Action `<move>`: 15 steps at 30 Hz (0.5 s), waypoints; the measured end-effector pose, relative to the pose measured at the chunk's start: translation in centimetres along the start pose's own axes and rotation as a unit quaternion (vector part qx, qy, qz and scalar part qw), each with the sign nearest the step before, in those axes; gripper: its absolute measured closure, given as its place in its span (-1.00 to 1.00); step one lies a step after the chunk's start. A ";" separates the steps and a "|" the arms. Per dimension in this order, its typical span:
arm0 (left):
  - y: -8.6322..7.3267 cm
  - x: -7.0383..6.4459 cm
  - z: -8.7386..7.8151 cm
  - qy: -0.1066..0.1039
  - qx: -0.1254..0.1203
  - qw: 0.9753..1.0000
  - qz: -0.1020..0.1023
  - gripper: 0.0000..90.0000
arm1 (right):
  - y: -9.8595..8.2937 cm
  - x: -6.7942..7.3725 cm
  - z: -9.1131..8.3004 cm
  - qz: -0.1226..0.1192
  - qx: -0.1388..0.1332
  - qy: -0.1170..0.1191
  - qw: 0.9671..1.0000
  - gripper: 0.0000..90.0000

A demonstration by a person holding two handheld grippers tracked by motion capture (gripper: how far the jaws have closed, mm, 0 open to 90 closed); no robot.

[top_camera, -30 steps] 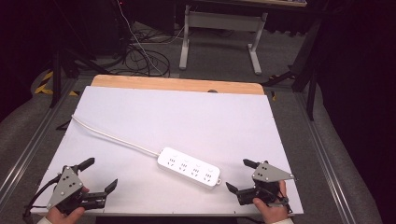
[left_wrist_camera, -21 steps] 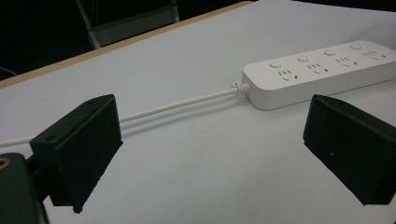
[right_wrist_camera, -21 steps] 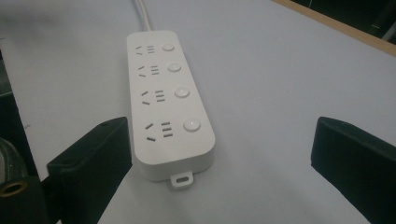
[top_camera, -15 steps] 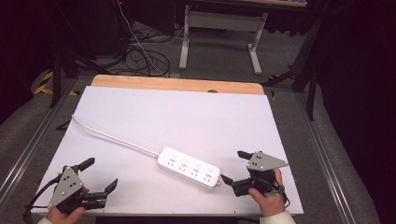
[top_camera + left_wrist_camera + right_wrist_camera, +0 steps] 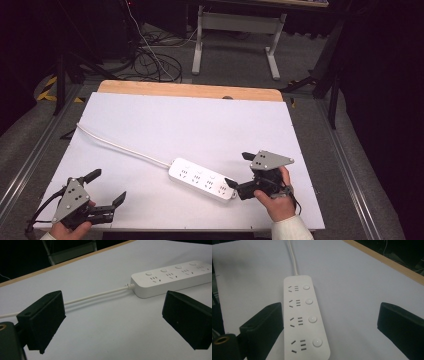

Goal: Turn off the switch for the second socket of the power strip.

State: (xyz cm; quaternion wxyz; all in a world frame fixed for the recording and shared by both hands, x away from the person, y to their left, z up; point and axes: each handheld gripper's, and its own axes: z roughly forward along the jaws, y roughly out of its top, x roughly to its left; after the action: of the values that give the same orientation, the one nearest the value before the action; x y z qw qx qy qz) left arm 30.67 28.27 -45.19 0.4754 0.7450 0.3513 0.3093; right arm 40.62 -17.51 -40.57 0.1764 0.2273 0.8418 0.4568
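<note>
A white power strip (image 5: 202, 178) (image 5: 303, 315) (image 5: 172, 277) with several sockets and round buttons lies flat near the table's front middle. Its white cord (image 5: 120, 148) (image 5: 97, 293) runs away to the far left edge. My right gripper (image 5: 239, 171) (image 5: 332, 327) stands open just right of the strip's near end, one jaw beside that end, nothing between the jaws. At the front left corner my left gripper (image 5: 107, 189) (image 5: 112, 322) is open and empty, pointing toward the strip from a distance.
The white tabletop (image 5: 200, 120) has a wooden strip (image 5: 190, 91) along its far edge. Beyond it stand a metal table frame (image 5: 235, 40) and loose cables (image 5: 150, 60) on the floor. Metal rails (image 5: 30, 160) run along both sides.
My right gripper has moved left and forward toward the power strip's near end. The left gripper and the strip have stayed in place.
</note>
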 end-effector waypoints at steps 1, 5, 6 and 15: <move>0.0 0.0 0.0 0.000 -0.001 1.000 -0.002 -0.89 | 0.4 0.0 0.3 -0.003 0.000 0.003 1.000 -0.84; 0.0 0.0 0.0 -0.001 -0.002 1.000 -0.002 -0.88 | 1.0 0.2 1.1 -0.005 0.001 0.007 1.000 -0.84; 0.0 0.0 0.0 -0.001 -0.002 1.000 -0.002 -0.88 | 1.2 0.2 1.3 -0.006 0.001 0.009 1.000 -0.84; 0.0 0.0 0.0 0.000 -0.002 1.000 -0.001 -0.88 | 2.4 0.5 2.7 -0.010 -0.001 0.021 1.000 -0.81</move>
State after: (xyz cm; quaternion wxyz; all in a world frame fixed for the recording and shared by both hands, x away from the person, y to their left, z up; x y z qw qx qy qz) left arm 30.66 28.26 -45.20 0.4772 0.7436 0.3515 0.3095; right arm 42.12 -14.24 -39.97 0.1633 0.2089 0.8470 0.4606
